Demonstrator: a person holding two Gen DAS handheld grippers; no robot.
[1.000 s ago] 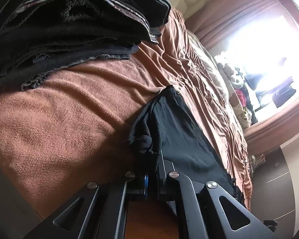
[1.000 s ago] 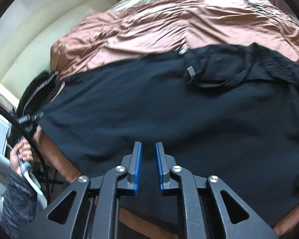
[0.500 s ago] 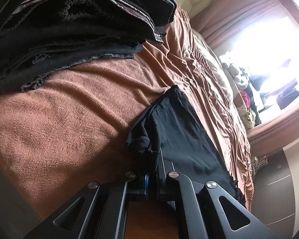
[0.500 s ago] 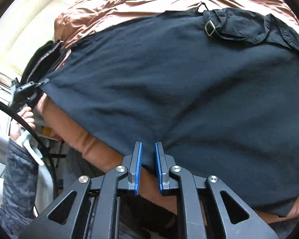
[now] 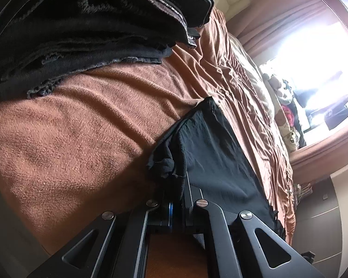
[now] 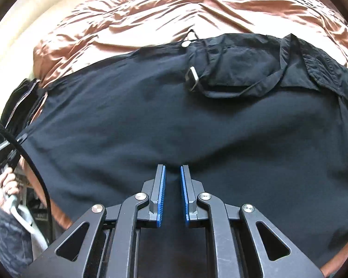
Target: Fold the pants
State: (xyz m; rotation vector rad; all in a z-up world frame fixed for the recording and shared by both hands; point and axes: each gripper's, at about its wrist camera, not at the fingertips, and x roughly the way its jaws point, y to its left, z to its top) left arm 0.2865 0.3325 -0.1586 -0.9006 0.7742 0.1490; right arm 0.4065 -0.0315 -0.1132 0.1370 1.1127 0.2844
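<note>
Black pants (image 6: 150, 120) lie spread flat across the brown bedspread (image 6: 174, 11), waistband and a metal buckle (image 6: 193, 75) at the far right. My right gripper (image 6: 172, 168) points down at the middle of the cloth, tips at its surface, blue pads a narrow gap apart with nothing pinched. In the left wrist view the pants (image 5: 215, 157) run away as a dark strip. My left gripper (image 5: 182, 185) is shut on their bunched near corner. A hand (image 6: 8, 183) holds that gripper at the left edge of the right wrist view.
A stack of folded dark clothes (image 5: 92, 34) sits on the bedspread (image 5: 81, 139) beyond the left gripper, also seen as dark clothes (image 6: 18, 102) at left. A black cable (image 6: 34, 162) arcs by the hand. A bright window (image 5: 313, 53) and clutter lie past the bed.
The right gripper swung out over the bed's near edge, then came back in over the middle of the pants, closer to the cloth. The left gripper kept its hold and place.
</note>
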